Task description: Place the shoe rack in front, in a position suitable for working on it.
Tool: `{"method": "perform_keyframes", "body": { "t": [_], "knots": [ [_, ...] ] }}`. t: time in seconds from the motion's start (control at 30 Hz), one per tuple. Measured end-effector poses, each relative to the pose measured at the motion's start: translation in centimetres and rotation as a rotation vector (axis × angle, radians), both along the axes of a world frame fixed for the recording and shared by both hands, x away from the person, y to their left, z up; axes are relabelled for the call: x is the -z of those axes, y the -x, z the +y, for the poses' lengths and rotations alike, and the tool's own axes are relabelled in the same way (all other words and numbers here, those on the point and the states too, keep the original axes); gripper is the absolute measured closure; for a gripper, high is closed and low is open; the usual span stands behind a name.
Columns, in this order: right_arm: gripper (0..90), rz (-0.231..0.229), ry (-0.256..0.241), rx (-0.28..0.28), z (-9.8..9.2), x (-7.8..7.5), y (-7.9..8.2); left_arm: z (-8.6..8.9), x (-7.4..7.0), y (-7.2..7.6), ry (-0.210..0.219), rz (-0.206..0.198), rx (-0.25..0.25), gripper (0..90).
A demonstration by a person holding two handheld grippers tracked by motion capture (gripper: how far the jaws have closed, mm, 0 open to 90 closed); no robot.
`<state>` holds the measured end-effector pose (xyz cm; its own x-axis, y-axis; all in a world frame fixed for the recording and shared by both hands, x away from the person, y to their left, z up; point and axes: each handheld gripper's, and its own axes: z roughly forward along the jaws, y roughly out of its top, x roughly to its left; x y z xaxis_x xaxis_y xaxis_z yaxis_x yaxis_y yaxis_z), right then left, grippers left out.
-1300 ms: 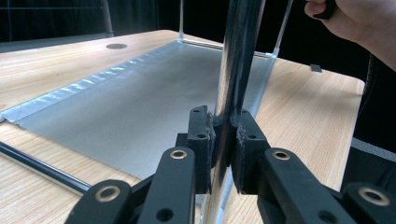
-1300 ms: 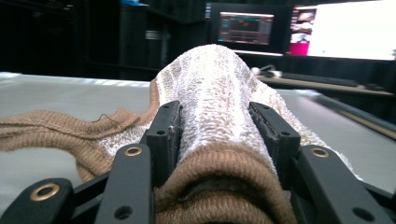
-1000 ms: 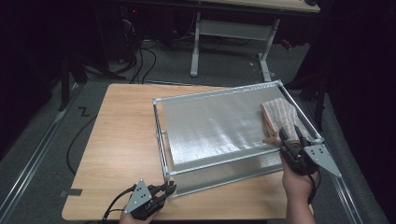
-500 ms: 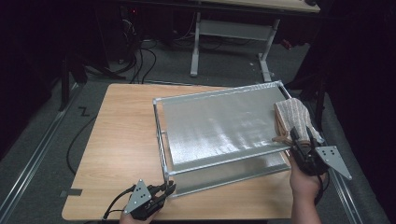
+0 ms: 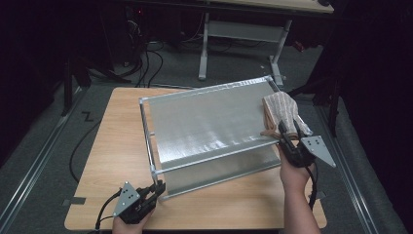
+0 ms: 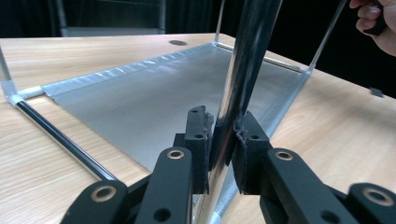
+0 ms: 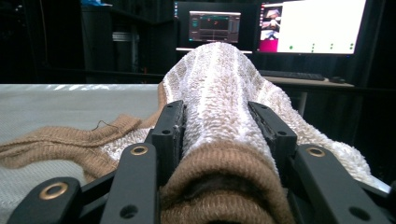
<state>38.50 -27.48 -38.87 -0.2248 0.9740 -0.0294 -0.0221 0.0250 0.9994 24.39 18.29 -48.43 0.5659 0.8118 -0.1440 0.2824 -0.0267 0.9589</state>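
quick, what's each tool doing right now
Left tool: closed on the metal rod of the drying rack.
Right tool: closed on the striped sock at the rack's edge.

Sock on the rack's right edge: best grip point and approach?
Grip the sock at its brown ribbed cuff, from the near side along its length. The cuff faces the person, bunched and thick, and the right gripper is already shut on it. The left gripper clamps the rack's post.

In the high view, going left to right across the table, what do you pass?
Left hand-held gripper clamped on the frame's corner post → silver mesh drying rack with metal frame → beige-and-white knitted sock → right hand-held gripper.
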Motion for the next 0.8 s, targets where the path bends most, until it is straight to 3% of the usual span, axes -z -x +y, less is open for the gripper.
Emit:
{"method": "perform_keyframes", "body": {
  "t": [0.2,0.23,0.37,0.57,0.8],
  "knots": [
    [58.4,0.012,0.001,-0.028,1.4,-0.1,-1.6,0.7,0.0,-0.1,0.007,0.006,-0.029,77.6],
    [58.4,0.02,0.005,-0.044,2.0,-0.2,-2.4,0.9,-0.1,0.0,-0.004,0.002,-0.032,77.7],
    [58.4,0.034,0.006,-0.053,2.9,-0.3,-2.9,1.0,-0.1,0.1,-0.017,-0.005,-0.033,78.1],
    [58.2,0.028,-0.007,-0.09,4.0,-0.3,-2.0,0.9,-0.1,0.2,-0.028,-0.013,-0.027,78.4],
    [58.1,0.011,0.001,-0.224,7.6,-0.1,0.5,0.0,-0.1,0.5,-0.041,-0.023,0.017,78.8]
  ]
}}
